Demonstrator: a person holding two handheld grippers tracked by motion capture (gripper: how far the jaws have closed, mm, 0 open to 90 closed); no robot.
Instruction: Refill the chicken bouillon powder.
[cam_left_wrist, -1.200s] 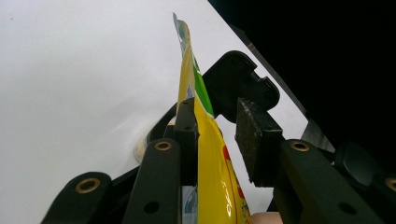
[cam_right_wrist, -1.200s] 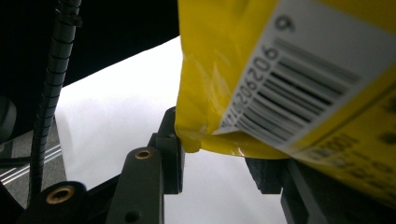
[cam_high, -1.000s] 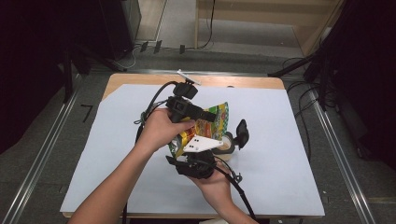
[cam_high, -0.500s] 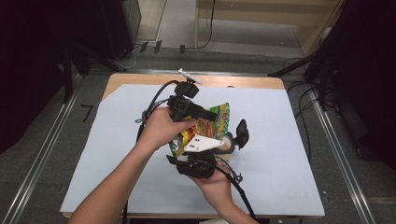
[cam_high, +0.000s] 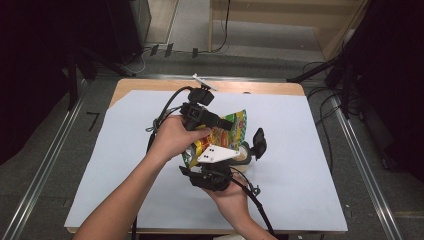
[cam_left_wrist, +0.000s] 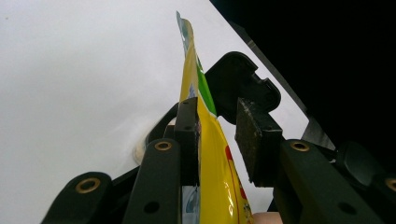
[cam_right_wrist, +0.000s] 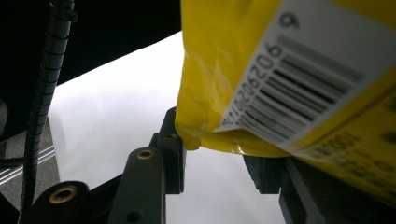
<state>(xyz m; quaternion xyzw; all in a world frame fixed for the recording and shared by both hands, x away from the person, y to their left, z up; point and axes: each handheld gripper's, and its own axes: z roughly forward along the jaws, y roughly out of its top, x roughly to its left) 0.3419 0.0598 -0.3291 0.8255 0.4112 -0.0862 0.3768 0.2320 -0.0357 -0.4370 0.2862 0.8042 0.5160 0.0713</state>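
I held the yellow snack pouch (cam_high: 227, 131) above the white-covered desk (cam_high: 310, 165), between my two claws, near the middle of the sheet.

Left claw (cam_left_wrist: 215, 135): the pouch stood edge-on between its jaws. One pad lay flat against the foil; the other pad (cam_left_wrist: 254, 140) stood apart from it, with a visible gap. I judged this claw open around the pouch, not clamped on it.

Right claw (cam_right_wrist: 212, 161): the barcode (cam_right_wrist: 292, 98) end of the pouch hung over its jaws. Its lower corner rested against one pad. The far pad was hidden behind the foil, so I could not tell whether this claw pressed on the pouch or merely supported it.

Hazards, as I judged them:

1. Slip. With one pad of the left claw off the foil, the glossy pouch could slide downward or rotate out. Cause: contact on one side only.
2. Drop to the desk. If the right claw also lacked a firm hold, any separation of my hands could release the pouch.
3. Tear or crush. Closing hard on the thin edge, or pulling the claws apart unevenly, could rip the seam and spill the contents.
4. Collision. In the high view the left claw (cam_high: 200, 117) and right claw (cam_high: 212, 175) sat close together; a small misalignment could knock jaw against jaw.
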